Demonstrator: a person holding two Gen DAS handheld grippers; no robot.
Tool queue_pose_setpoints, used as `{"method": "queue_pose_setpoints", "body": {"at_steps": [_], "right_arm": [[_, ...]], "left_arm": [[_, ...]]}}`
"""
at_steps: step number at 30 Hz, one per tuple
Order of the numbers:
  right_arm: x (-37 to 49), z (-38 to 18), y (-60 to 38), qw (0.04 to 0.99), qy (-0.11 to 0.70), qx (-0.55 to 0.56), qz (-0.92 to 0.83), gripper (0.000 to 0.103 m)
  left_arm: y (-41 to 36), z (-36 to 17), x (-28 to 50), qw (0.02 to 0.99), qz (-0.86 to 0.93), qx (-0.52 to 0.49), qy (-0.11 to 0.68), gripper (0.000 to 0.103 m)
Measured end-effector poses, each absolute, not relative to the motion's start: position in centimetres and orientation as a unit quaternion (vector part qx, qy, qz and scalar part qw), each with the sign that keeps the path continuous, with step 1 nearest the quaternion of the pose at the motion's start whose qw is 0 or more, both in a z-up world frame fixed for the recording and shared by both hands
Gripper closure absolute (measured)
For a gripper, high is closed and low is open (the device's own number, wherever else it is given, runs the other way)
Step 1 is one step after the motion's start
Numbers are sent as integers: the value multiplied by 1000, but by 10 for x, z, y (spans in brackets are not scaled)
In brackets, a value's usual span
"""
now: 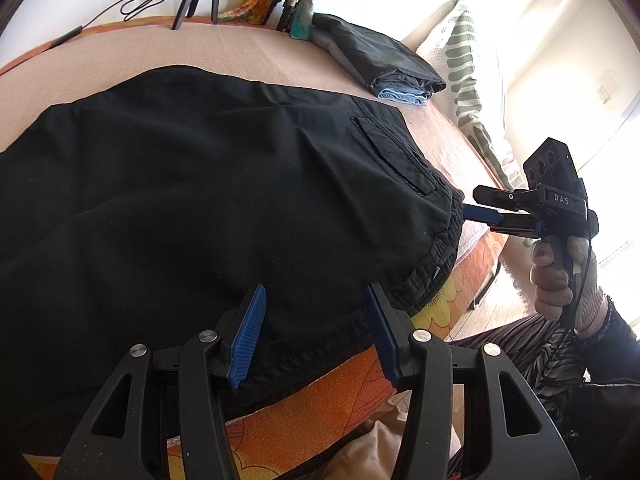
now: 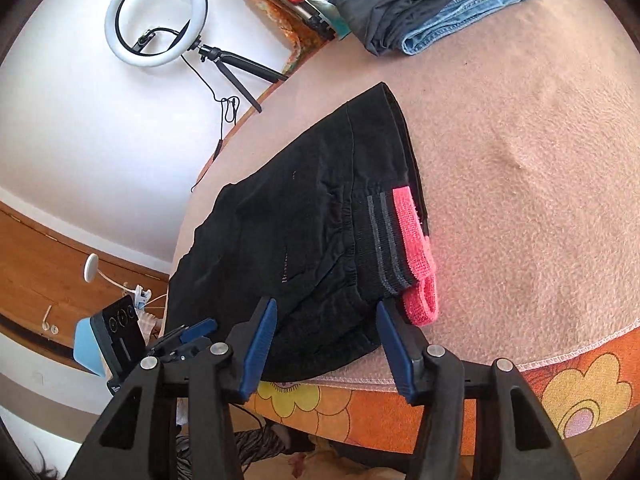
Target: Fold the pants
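the black pants (image 1: 208,200) lie spread on a pink blanket (image 2: 520,160) that covers the bed, with the elastic waistband (image 2: 384,240) at the near edge; the band has grey stripes and a pink end. the left gripper (image 1: 316,324) hovers over the waistband hem with its blue pads wide apart, grasping nothing. the right gripper (image 2: 326,344) is also released, its fingers apart on both sides of the waistband edge. further back a stack of folded clothes (image 2: 432,4) rests on the blanket, and a ring light (image 2: 156,16) stands by the white wall.
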State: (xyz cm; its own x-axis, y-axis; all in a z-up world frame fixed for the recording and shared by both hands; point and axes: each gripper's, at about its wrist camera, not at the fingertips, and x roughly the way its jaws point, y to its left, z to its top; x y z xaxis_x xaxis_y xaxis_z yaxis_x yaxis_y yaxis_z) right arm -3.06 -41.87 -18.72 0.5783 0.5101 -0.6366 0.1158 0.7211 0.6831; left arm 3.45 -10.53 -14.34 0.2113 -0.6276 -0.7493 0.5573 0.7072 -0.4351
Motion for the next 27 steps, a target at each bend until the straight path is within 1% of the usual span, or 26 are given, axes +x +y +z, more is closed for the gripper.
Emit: {"method": "queue_pose_setpoints", "body": {"at_steps": [4,5,6,7,10,12,17,20,26,27], "right_arm": [[-25,-193,-423,804,443,380,118,48],[-24,-196,-425,799,445,387,116,50],[-23,-198,-426,796,447,394,110,56],[-24,-200,-428,793,447,402,103,60],[-35,-202,-432,781,442,429,100,60],[-30,-203,-432,782,443,426,104,60],[-17,-206,-433,771,441,449,94,56],[-7,-200,-426,781,444,432,81,53],[8,-184,-418,812,442,379,26,53],[10,-182,-418,816,442,372,22,50]], "left_arm": [[-101,-145,34,775,-386,-44,498,53],[-99,-145,33,775,-387,-45,498,53],[-99,-145,33,775,-387,-45,497,53],[-99,-145,32,776,-387,-46,496,53],[-97,-146,31,775,-387,-53,496,53],[-96,-147,30,775,-389,-53,495,53],[-98,-146,29,777,-390,-44,492,53],[-100,-146,27,780,-389,-38,489,53],[-98,-147,26,780,-392,-44,486,53],[-97,-147,26,779,-393,-47,486,53]]}}
